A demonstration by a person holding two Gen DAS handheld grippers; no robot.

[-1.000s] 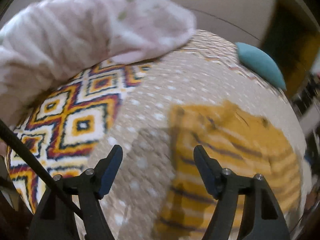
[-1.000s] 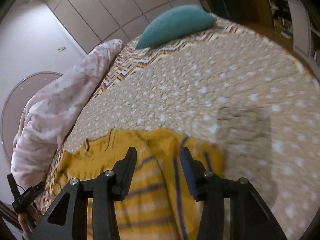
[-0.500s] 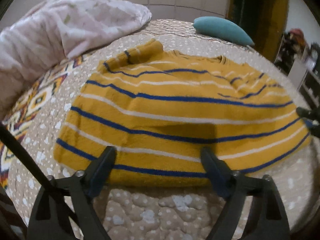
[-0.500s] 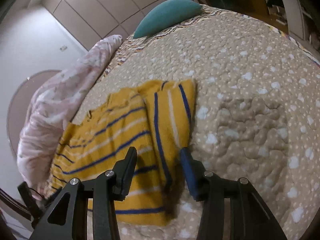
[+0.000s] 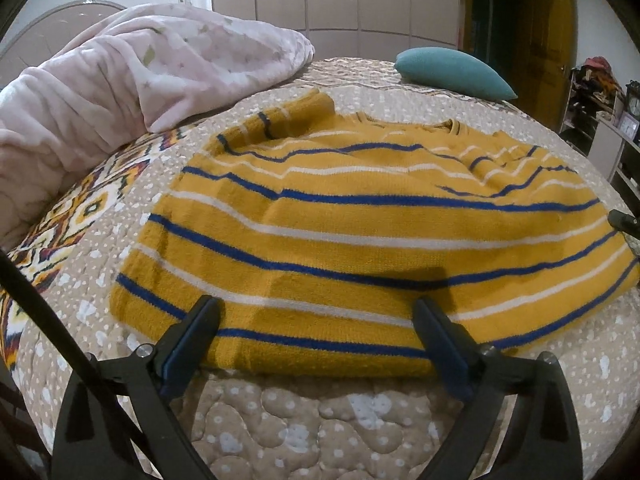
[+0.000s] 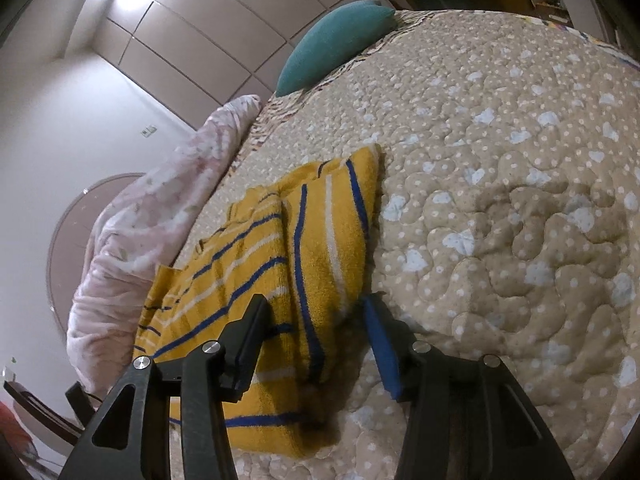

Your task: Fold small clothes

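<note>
My left gripper [image 5: 316, 320] is opening over the yellow striped sweater's [image 5: 360, 240] near hem, right gripper [image 6: 316, 316] opening astride its side edge, bare quilt [image 6: 500, 200] beyond.

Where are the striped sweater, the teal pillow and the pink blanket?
striped sweater [image 5: 360, 240], left wrist view, middle of its body.
teal pillow [image 5: 452, 68], left wrist view, its centre.
pink blanket [image 5: 132, 76], left wrist view, its upper folds.

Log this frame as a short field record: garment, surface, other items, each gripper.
garment: yellow striped sweater, lying spread out
surface: beige dotted quilt
other items: pink blanket; teal pillow
left gripper: jaws opening, wide over the near hem, nothing gripped
right gripper: jaws opening, sweater edge between them, pads not pressing
</note>
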